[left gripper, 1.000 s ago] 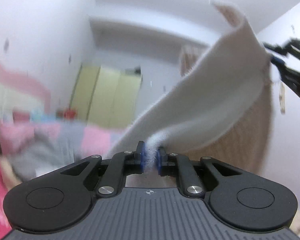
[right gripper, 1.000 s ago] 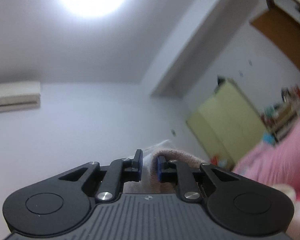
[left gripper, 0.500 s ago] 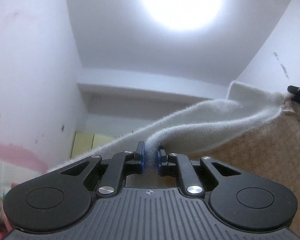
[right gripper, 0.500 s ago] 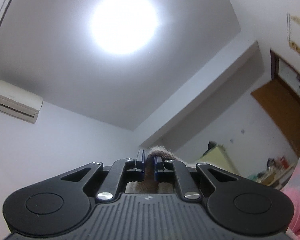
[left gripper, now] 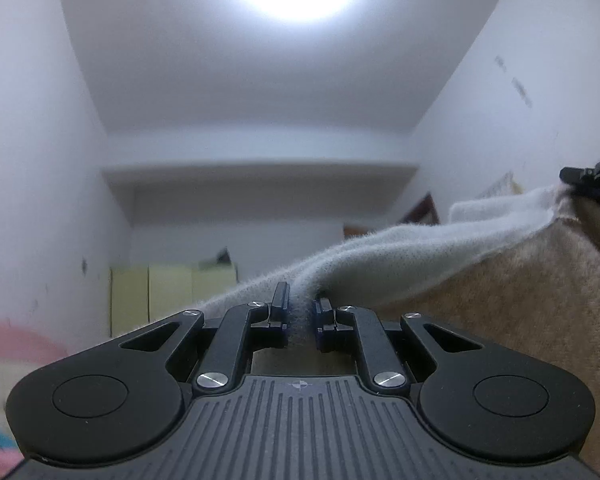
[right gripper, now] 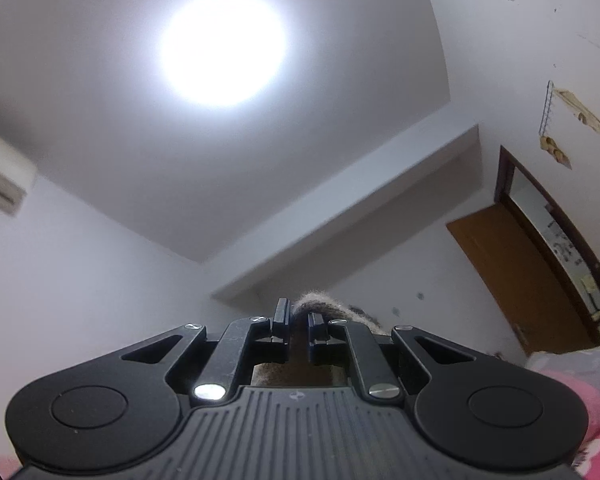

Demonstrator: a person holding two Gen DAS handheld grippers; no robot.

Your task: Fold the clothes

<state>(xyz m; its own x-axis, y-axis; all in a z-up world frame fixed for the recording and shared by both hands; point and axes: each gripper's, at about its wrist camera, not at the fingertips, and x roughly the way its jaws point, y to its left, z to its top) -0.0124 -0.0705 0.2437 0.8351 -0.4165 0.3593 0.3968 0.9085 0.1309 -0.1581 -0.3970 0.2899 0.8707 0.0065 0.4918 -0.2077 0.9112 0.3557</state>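
Hand-held gripper (left gripper: pixel 300 312) clamping garment (left gripper: pixel 500 280), wardrobe (left gripper: pixel 172 292) behind

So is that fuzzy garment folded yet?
No. The garment hangs stretched between the left gripper and right gripper, held up in the air.

The garment (left gripper: pixel 520 280) was fuzzy tan knit with a white fleecy band; the left gripper (left gripper: pixel 300 316) was matt black plastic with shiny metal screws.
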